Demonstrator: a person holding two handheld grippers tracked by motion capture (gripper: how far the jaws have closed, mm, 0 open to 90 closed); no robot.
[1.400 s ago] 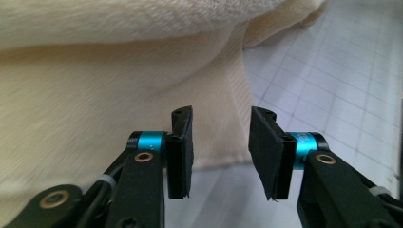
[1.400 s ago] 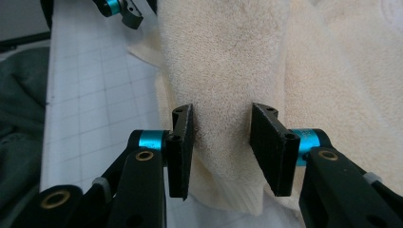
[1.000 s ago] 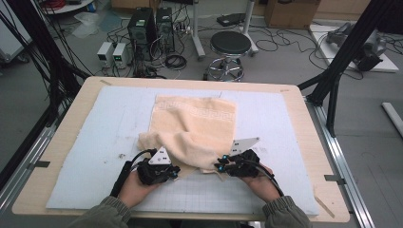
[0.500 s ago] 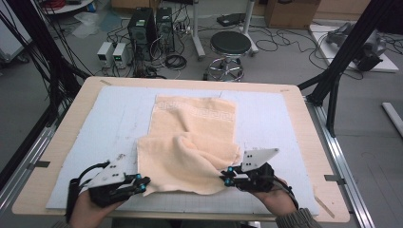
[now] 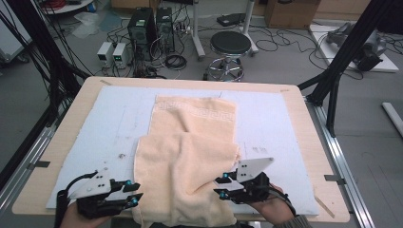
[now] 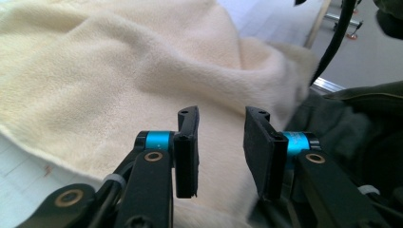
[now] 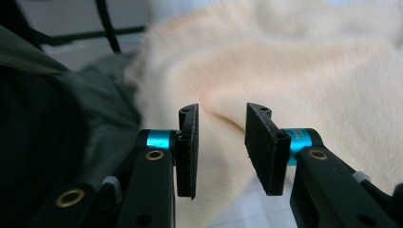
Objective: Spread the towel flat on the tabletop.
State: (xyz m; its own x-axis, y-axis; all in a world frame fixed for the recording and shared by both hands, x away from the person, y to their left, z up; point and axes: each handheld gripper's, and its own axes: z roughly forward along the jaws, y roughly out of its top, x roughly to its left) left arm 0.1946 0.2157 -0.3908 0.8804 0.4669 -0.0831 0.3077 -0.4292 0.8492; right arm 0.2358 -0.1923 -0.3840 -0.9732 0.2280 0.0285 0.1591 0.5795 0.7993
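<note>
A cream towel lies lengthwise on the white mat, crumpled in the middle, its near end hanging over the table's front edge. My left gripper sits just left of the towel's near left corner. My right gripper sits at its near right side. Both pairs of jaws have just been opening and stand apart with nothing between them. In the left gripper view the towel spreads beyond the left gripper. The right gripper likewise faces a fold of the towel.
The wooden table ends close in front of both hands. The person's dark green clothing lies right behind the towel's hanging end. A stool and computer boxes stand on the floor beyond the far edge.
Both hands drew back toward the front edge and apart, dragging the towel's near end out over that edge. Both grippers then let go of it, and their jaws now stand apart.
</note>
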